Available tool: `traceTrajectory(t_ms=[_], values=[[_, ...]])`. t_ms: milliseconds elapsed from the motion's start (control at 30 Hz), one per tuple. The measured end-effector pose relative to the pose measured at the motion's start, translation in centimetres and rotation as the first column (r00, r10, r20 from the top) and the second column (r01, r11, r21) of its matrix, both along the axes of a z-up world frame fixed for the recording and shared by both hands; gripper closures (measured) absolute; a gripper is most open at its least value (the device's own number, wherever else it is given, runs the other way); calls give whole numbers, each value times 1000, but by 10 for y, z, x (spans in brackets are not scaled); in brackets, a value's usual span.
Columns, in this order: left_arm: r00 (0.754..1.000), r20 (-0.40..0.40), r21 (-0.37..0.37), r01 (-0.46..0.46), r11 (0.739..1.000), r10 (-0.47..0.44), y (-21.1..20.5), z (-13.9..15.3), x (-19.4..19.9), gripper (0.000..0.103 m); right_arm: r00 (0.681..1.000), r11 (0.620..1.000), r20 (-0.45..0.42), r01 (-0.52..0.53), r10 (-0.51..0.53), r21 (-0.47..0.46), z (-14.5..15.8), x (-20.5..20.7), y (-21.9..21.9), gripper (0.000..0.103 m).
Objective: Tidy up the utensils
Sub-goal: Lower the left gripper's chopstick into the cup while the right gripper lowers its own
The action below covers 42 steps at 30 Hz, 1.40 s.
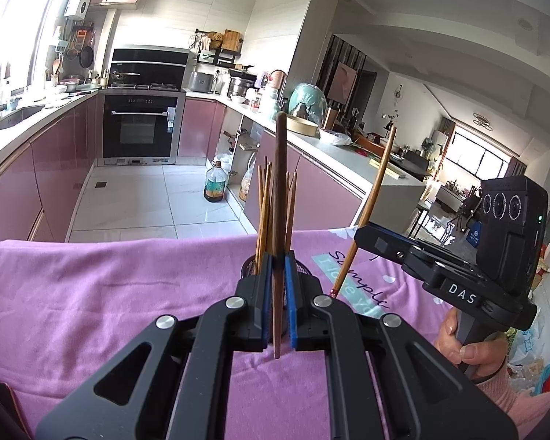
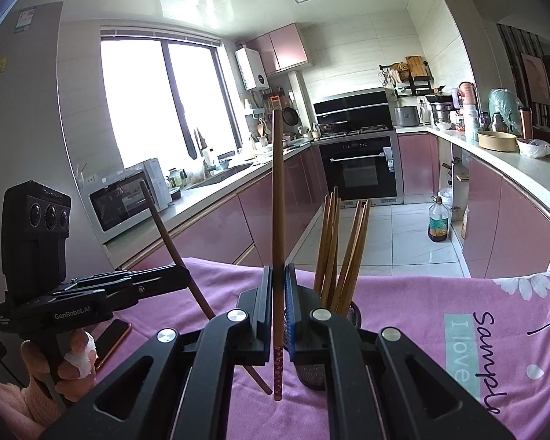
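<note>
While each of your grippers pinches one chopstick upright, the left gripper (image 1: pixel 278 286) has its fingers clenched on a dark brown chopstick (image 1: pixel 279 198), and the right gripper (image 2: pixel 278 304) grips a chopstick with a patterned end (image 2: pixel 278 220). Just beyond them, a dark mesh holder (image 2: pixel 313 376) with more chopsticks (image 2: pixel 343 253) stands on the purple cloth (image 1: pixel 110 293) covering the bench.

The right gripper (image 2: pixel 278 315) has its jaws clamped on an upright chopstick (image 2: pixel 278 220). At two o'clock a mesh holder (image 2: pixel 313 376) of chopsticks (image 2: pixel 343 253) stands on the pink cloth (image 2: pixel 414 315). At nine o'clock the left gripper (image 2: pixel 185 275) grips another chopstick (image 2: pixel 168 238).
</note>
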<state>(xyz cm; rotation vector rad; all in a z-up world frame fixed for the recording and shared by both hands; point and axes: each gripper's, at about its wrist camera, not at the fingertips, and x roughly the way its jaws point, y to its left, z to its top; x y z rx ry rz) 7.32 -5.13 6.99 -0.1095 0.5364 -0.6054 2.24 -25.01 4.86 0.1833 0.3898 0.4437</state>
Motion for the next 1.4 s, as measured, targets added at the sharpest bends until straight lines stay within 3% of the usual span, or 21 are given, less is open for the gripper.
traceTrajectory(t_ms=[533, 1400], values=[[998, 68, -9, -8, 1000, 9, -6, 28, -14, 96, 999, 1000, 33, 2, -2, -5, 11, 5, -1, 98], [996, 85, -29, -12, 1000, 14, -15, 45, -17, 96, 998, 999, 48, 37, -36, -2, 18, 13, -2, 98]])
